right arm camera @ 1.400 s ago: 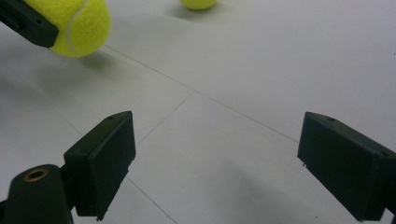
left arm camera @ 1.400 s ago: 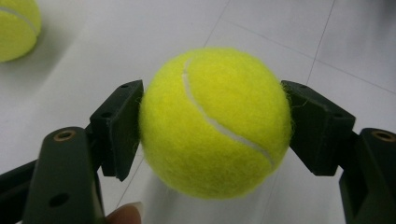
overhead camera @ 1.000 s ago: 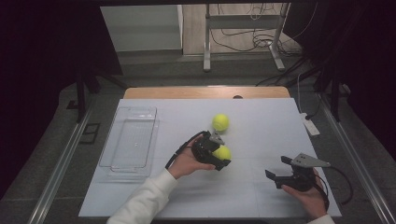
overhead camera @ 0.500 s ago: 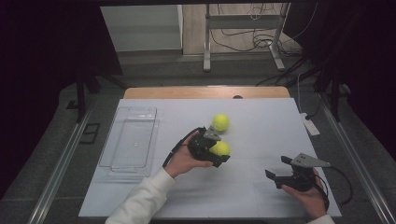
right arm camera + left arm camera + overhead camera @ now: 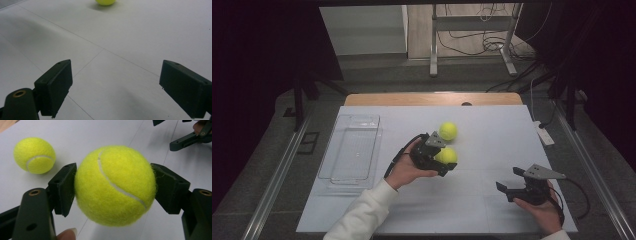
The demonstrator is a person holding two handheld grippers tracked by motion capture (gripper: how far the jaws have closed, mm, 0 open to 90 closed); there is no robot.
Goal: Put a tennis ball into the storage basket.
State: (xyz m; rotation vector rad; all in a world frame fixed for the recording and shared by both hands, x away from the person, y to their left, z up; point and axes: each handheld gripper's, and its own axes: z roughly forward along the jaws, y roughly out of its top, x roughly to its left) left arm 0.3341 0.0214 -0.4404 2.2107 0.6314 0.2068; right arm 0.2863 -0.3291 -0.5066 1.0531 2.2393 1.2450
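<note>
- Tennis ball point(image 5: 447, 155), bright yellow-green, sits pinched in the left gripper point(image 5: 443, 161) near the middle of the bench point(image 5: 492, 130); in the left gripper view the same ball point(image 5: 115, 185) has one black pad pressed into the felt on each side, its white seam curving across the front.
- Left gripper's fingers point(image 5: 63, 188) are closed on the ball at its widest part, and the felt bulges slightly past the pad edges.
- Whether the held ball rests on the bench or is lifted just off it cannot be told from the high view; in the left gripper view a shadow lies beneath it on the white surface.
- Second tennis ball point(image 5: 448, 131) lies loose on the bench just beyond the held one, close to it but not touching; it appears at the upper left of the left gripper view point(image 5: 34, 155).
- Left hand point(image 5: 404, 170), in a white sleeve, wraps the gripper body from the near side, with the cable looping out to the left.
- Right gripper point(image 5: 509, 181) rests low near the right front of the bench, well apart from both balls, held by the right hand point(image 5: 542, 207).
- Right gripper's fingers point(image 5: 53, 86) are spread wide with bare white bench between them, and a ball's lower edge shows at the top of the right gripper view.
- Clear plastic tray point(image 5: 354, 150) lies on the left side of the bench, apart from the left hand.
</note>
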